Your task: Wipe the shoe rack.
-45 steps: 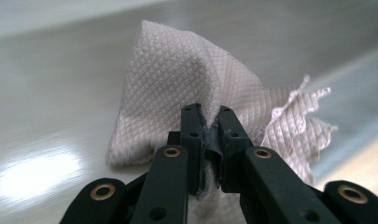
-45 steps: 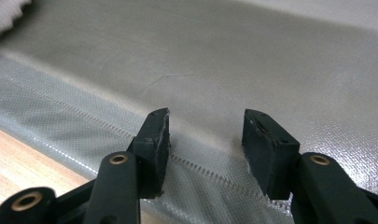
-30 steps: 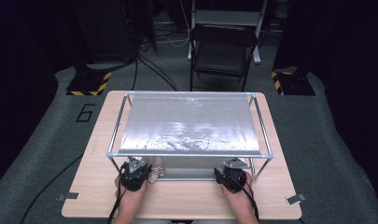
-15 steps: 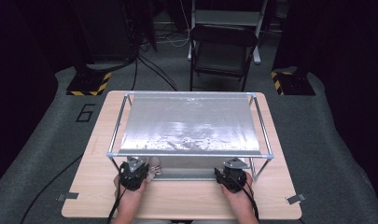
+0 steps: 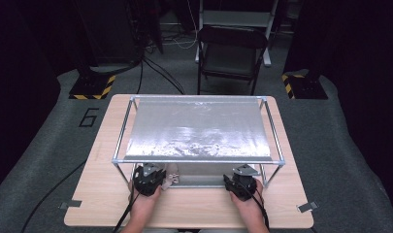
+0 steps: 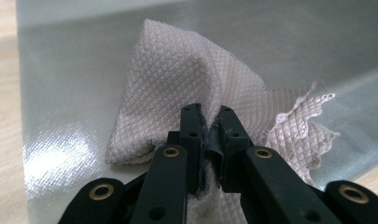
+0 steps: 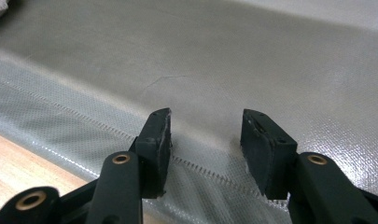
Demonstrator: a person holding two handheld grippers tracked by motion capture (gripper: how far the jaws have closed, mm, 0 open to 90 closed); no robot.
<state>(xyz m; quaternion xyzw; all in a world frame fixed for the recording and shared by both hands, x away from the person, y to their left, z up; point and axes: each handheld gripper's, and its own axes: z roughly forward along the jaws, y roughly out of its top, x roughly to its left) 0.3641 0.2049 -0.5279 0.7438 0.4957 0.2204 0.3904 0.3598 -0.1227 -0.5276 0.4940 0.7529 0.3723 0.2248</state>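
White cloth pinched in our left gripper | right gripper spread | wiping silver sheet | next: sweep across.

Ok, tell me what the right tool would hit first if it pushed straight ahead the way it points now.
Most likely the shiny grey sheet on the table. The right tool stands open, nothing between its jaws, angled down over the sheet's stitched hem. Depth is hard to judge, but nothing else lies in that line.
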